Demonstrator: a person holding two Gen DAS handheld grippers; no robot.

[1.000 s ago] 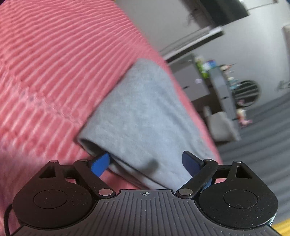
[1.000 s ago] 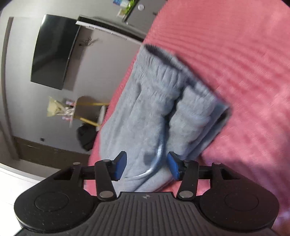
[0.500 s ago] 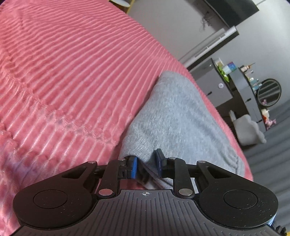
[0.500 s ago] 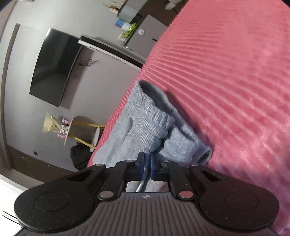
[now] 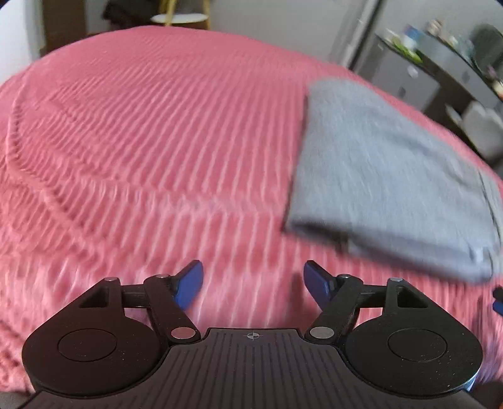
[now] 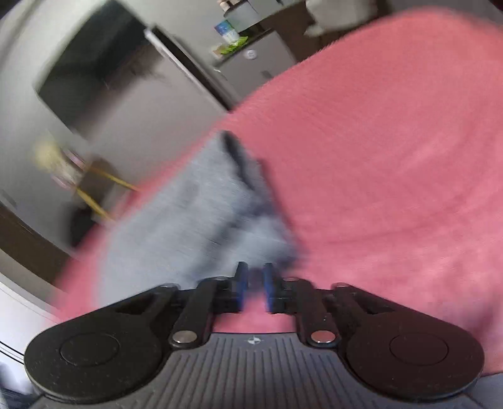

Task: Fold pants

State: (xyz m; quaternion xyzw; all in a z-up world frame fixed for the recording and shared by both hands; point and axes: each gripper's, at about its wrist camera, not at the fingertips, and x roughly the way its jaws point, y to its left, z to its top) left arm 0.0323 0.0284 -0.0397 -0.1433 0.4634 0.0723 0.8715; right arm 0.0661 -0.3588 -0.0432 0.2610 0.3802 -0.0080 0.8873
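Left wrist view, surface: a pink ribbed bedspread (image 5: 141, 151) fills most of the picture
Left wrist view, room: grey walls behind, a dark shelf (image 5: 446, 59) crowded with small items at upper right, a round white stool top (image 5: 180, 18) on yellow legs at the top edge
Left wrist view, pants: the grey pants (image 5: 386, 176) lie folded into a flat rectangle on the bedspread, right of centre, blurred
Left wrist view, left gripper (image 5: 253, 283): jaws wide and opening, only bedspread between the blue pads; the pants lie ahead and to its right, apart from it
Right wrist view, surface: the same bedspread (image 6: 393, 157), strongly blurred
Right wrist view, room: a dark wall-mounted screen (image 6: 94, 72) and a grey cabinet (image 6: 251, 66), which the other view lacks
Right wrist view, pants: the folded bundle (image 6: 195, 226) shows its layered edge, just ahead of the fingertips
Right wrist view, right gripper (image 6: 253, 288): released, jaws narrowly apart and opening, pink cloth in the gap
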